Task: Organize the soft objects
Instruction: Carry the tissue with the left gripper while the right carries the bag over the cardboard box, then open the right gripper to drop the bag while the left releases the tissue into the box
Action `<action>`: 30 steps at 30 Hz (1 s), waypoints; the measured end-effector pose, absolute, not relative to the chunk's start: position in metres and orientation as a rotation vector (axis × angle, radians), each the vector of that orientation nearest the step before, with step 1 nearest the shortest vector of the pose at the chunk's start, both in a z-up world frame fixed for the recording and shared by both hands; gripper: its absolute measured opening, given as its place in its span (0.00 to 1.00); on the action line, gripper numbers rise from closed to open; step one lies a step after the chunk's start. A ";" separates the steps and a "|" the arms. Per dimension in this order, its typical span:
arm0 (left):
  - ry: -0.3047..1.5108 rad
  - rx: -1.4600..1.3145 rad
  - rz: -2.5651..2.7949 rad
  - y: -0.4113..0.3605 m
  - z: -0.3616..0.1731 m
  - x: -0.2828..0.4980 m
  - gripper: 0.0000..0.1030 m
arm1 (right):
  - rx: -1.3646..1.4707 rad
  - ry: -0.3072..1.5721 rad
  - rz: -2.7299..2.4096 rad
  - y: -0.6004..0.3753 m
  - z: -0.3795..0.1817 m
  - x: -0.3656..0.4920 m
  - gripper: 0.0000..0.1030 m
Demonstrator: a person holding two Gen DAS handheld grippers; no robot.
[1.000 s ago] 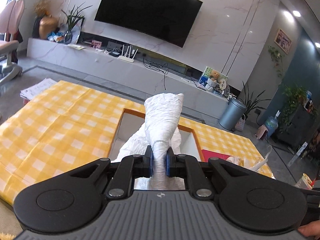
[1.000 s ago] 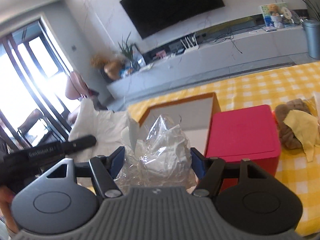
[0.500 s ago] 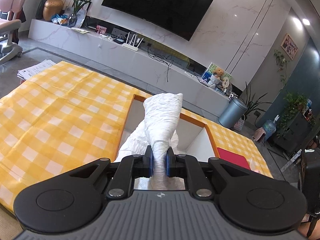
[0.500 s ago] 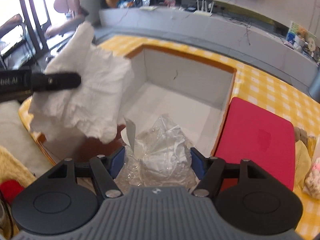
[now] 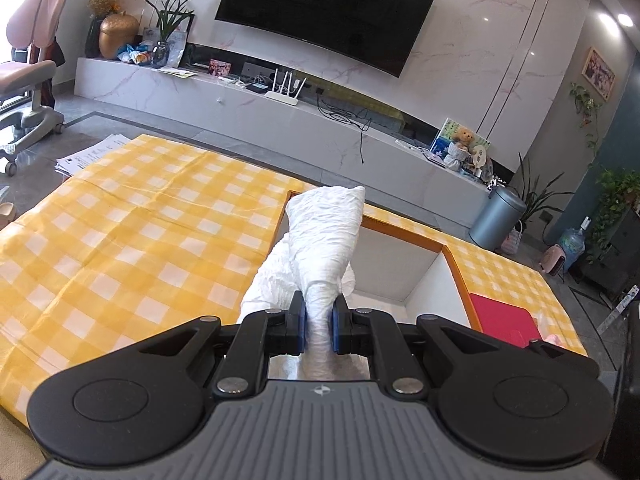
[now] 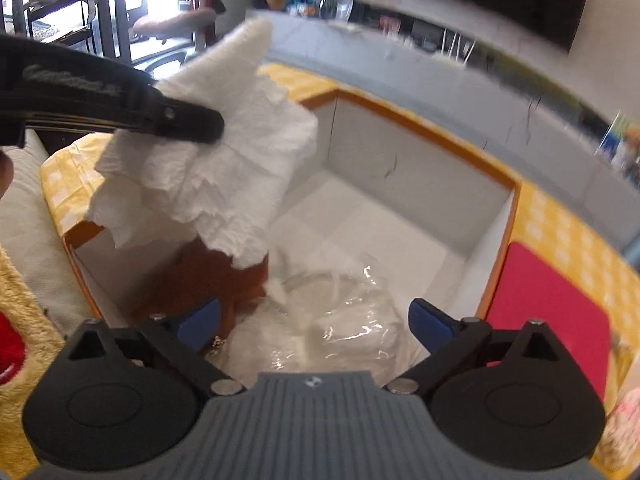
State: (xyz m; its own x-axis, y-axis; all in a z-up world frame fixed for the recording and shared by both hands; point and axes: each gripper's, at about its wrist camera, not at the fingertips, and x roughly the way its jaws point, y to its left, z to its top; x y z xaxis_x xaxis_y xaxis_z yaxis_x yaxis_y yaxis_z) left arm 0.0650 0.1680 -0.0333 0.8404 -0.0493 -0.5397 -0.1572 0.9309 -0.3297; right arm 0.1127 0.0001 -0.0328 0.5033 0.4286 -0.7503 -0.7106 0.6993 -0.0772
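Observation:
My left gripper (image 5: 318, 328) is shut on a crumpled white paper towel (image 5: 326, 240) and holds it above the near left corner of an open box with orange rim and white inside (image 5: 452, 256). The towel (image 6: 224, 164) and the left gripper's fingers (image 6: 188, 120) also show in the right wrist view. My right gripper (image 6: 314, 320) is open over the box (image 6: 420, 200). A clear plastic bag with white contents (image 6: 344, 328) lies in the box just below and between its jaws. A brown object (image 6: 200, 280) lies in the box under the towel.
The box sits on a yellow checked tablecloth (image 5: 140, 232). A red box (image 6: 548, 312) stands right of it. A yellow plush with red (image 6: 12, 340) lies at the left. A TV wall, a bin (image 5: 496, 216) and a chair (image 5: 28, 80) are beyond.
My right gripper has opened and let go of the plastic bag, which now lies in the box. The left gripper keeps holding the towel, shifted a little toward the box.

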 end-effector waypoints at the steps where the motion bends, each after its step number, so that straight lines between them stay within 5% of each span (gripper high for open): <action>1: 0.570 -0.371 0.057 0.169 -0.034 0.065 0.13 | -0.390 0.764 0.706 -0.002 -0.031 0.112 0.95; 11: 0.680 -0.323 -0.004 0.159 -0.018 0.116 0.13 | 0.097 0.640 0.563 -0.061 0.004 0.140 0.97; 26: 0.863 -0.087 0.107 0.129 -0.076 0.163 0.14 | 0.321 0.741 0.512 -0.094 -0.018 0.148 0.97; 30: 0.863 -0.117 0.081 0.133 -0.076 0.157 0.29 | 0.305 0.742 0.520 -0.090 -0.015 0.146 0.97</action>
